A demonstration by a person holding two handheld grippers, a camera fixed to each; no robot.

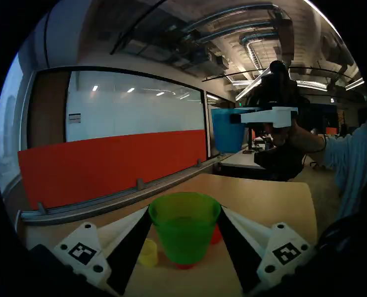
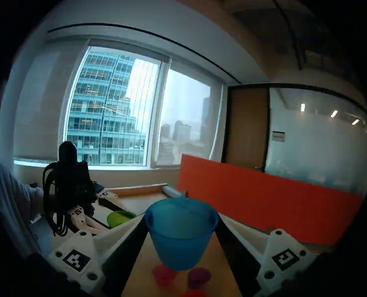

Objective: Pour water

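Pinching the green cup (image 1: 184,232) from both sides, the left hand-held gripper (image 1: 184,218) holds it upright at the counter (image 1: 262,198). It is hard to tell if the cup touches the counter. A small yellow cup (image 1: 148,253) sits just beside the green cup, and a small red cup (image 1: 216,235) peeks out behind it. Higher than the green cup and well apart from it, the right hand-held gripper (image 2: 181,222) squeezes a blue cup (image 2: 181,240) between its two fingers, upright too.

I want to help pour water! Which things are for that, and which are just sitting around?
For pouring:
green cup, in the left gripper
blue cup, in the right gripper

Just sitting around:
small yellow cup
small red cup
small magenta cup
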